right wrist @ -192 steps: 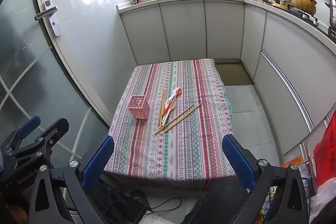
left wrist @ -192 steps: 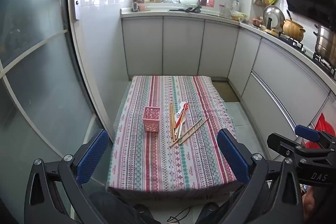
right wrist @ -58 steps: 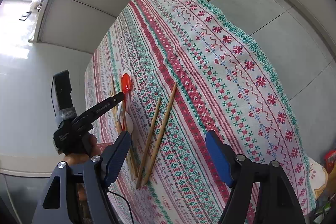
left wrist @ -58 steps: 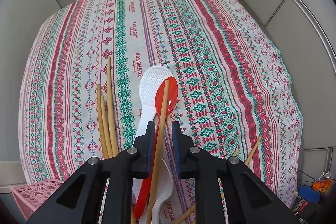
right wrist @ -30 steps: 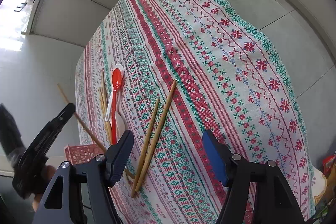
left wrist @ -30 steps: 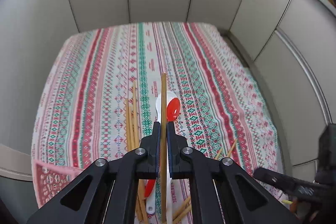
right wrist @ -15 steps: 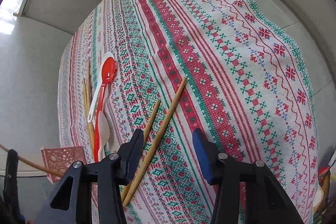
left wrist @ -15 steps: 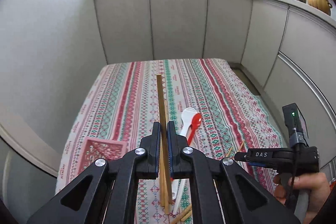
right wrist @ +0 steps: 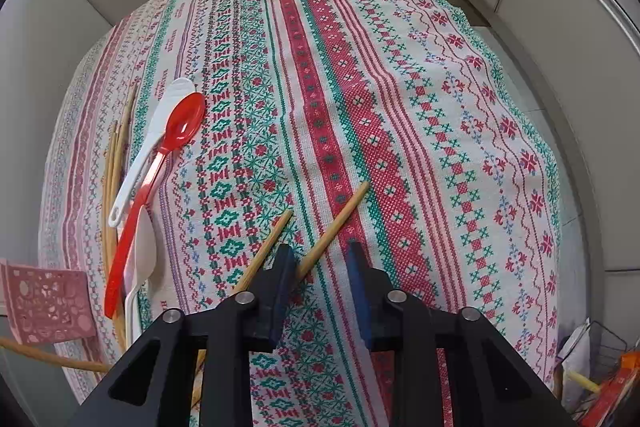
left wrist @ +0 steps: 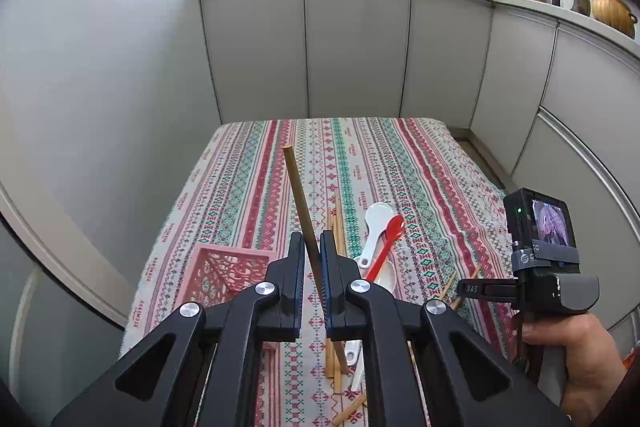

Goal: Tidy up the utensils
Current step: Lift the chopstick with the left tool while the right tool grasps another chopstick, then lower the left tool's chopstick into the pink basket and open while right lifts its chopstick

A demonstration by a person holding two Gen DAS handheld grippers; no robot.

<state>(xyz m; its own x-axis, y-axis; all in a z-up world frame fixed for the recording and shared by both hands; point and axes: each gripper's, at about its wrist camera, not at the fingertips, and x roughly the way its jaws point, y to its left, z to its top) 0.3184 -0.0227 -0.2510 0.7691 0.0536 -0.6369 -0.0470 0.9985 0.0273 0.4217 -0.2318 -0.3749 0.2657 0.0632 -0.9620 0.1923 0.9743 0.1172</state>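
The left gripper [left wrist: 311,259] has its jaws clamped on a single wooden chopstick [left wrist: 298,199], held clear of the counter [left wrist: 432,163] and tilted with its upper end leaning away from the camera. The pink basket [left wrist: 224,275] stands near the counter's left edge, just left of and below the held stick. Judged step: carrying one chopstick to the basket. The next move calls for swinging the stick over the basket's open top, bringing it closer to upright, and parting the jaws so it drops inside without tipping the light basket. The right gripper [right wrist: 320,269] sits low over the near right part of the counter, jaws apart and straddling one of a pair of loose chopsticks [right wrist: 334,223]; it appears set to close on that stick, though contact cannot be confirmed. The left wrist view alone shows the held stick in the grip, the basket's open top, and the person's hand [left wrist: 576,359] on the right tool. The right wrist view alone shows the gap between the right jaws, and lays out clearly the red spoon [right wrist: 152,179] resting across the white spoon [right wrist: 148,143], with a bundle of further chopsticks [right wrist: 114,167] beside them toward the left edge.
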